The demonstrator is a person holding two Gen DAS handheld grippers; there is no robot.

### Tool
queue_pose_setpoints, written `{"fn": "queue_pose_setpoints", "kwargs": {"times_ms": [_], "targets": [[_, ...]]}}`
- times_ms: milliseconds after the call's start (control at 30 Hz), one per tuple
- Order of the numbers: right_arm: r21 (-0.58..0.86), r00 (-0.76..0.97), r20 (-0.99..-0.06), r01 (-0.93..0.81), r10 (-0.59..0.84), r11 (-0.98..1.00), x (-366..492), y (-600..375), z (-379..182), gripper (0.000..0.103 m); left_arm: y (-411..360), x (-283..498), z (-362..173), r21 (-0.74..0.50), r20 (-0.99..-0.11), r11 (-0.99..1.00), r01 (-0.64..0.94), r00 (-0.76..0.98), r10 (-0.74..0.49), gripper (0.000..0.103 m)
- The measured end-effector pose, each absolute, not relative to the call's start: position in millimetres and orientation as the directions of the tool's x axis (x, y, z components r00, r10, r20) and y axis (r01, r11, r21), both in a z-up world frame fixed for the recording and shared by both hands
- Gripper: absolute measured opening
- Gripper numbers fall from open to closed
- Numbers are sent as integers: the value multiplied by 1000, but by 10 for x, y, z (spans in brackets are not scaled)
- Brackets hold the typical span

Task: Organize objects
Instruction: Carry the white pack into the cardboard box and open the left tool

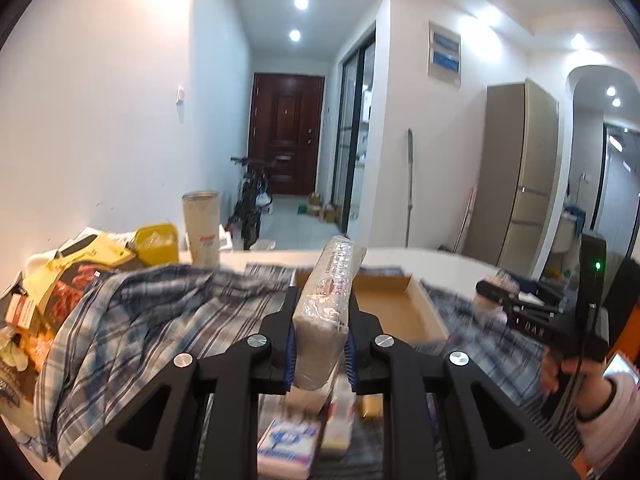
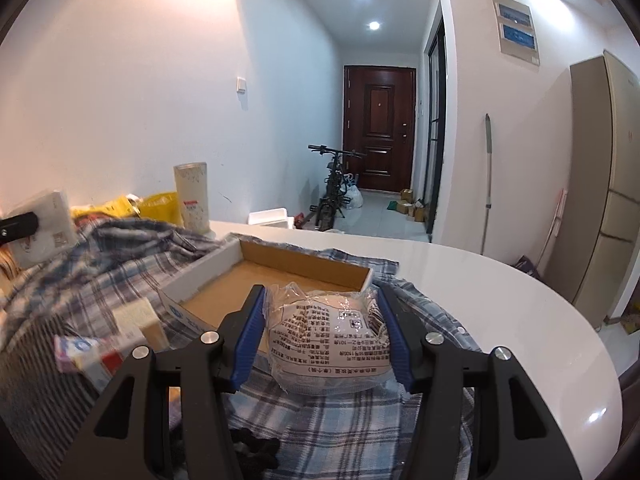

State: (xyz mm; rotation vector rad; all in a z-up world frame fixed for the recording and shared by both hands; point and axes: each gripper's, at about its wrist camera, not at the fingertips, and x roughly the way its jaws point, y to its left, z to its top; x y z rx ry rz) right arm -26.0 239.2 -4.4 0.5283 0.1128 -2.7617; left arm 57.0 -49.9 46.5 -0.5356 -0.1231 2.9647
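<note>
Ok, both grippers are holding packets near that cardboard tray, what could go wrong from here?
1. The left gripper clamps only the low end of the tall wrapped packet, so it might tip or slip.
2. The right gripper squeezes a soft round packet; its slick wrapper could slide out or get crushed.
3. The cardboard tray sits on a rumpled plaid cloth, so a placement may nudge or tilt it.
</note>
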Motion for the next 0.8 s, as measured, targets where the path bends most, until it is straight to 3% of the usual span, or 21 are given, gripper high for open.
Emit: {"fn": "queue_pose_setpoints", "kwargs": {"times_ms": [233, 400, 600, 800], "targets": [[54, -888, -321, 330, -330, -942, -303, 2368, 453, 54, -290, 190, 831, -141, -256, -985, -101, -957, 135, 21], [41, -925, -258, 277, -278, -960, -451, 2231, 717, 54, -250, -209, 864, -192, -258, -979, -69, -959, 118, 21], [47, -937, -286, 193, -198, -980, -835, 2091, 573, 54, -226, -797, 583, -244, -361, -969, -26, -926, 115, 21], [47, -920, -357, 154, -161, -987, -1098, 2089, 181, 54, -329, -1158, 26, -351, -476, -936, -27, -855, 204, 21]]}}
